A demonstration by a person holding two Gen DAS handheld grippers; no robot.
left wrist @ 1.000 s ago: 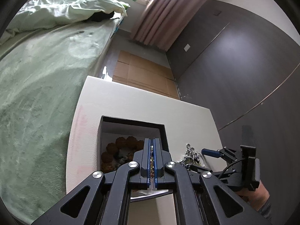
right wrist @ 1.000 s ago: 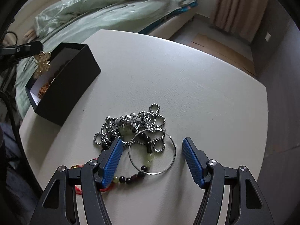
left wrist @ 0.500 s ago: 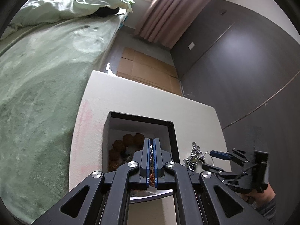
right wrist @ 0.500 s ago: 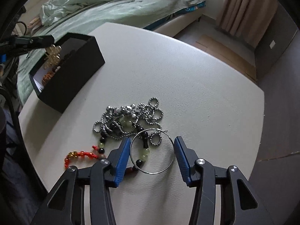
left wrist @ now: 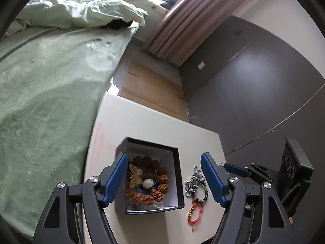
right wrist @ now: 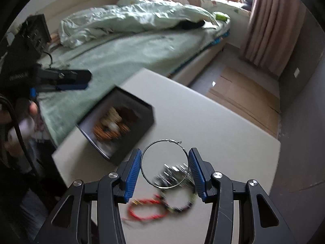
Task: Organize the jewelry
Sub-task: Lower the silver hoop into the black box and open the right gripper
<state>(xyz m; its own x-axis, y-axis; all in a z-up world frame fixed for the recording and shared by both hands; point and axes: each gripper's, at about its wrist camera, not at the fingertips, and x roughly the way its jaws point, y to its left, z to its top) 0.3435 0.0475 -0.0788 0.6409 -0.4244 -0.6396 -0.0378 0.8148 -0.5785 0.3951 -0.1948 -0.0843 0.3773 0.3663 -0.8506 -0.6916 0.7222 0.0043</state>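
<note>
Right gripper (right wrist: pixel 165 169) pinches a thin silver hoop (right wrist: pixel 165 163) across its width, both blue pads touching the ring; its jaws closed further within the last second. Hoop is clear of the worktop (right wrist: pixel 213 126), clasp at the far side. Below it, blurred: silver chain pile (right wrist: pixel 172 172), dark bead bracelet (right wrist: pixel 180 203), red cord bracelet (right wrist: pixel 144 209), all loose on the worktop near its near edge.

Left gripper (left wrist: pixel 164 178) is spread wide, nothing between the pads; its jaws have just been opening. It hovers over the black box (left wrist: pixel 176 174), left pad over the box's left wall, right pad over the chain pile (left wrist: pixel 193 182) just right of the box. Red cord bracelet (left wrist: pixel 195 211) lies nearest the worktop's near edge.

Box sits toward the worktop's bed-side edge, lid off, white lining. Inside: ring of knobbly brown beads (left wrist: pixel 160 189), a pale gold piece (left wrist: pixel 136 175), a white bead (left wrist: pixel 147 183). Far half of the worktop is bare. Green bed (left wrist: pixel 40 101) flanks the left; cardboard (left wrist: pixel 150 89) on the floor beyond.
</note>
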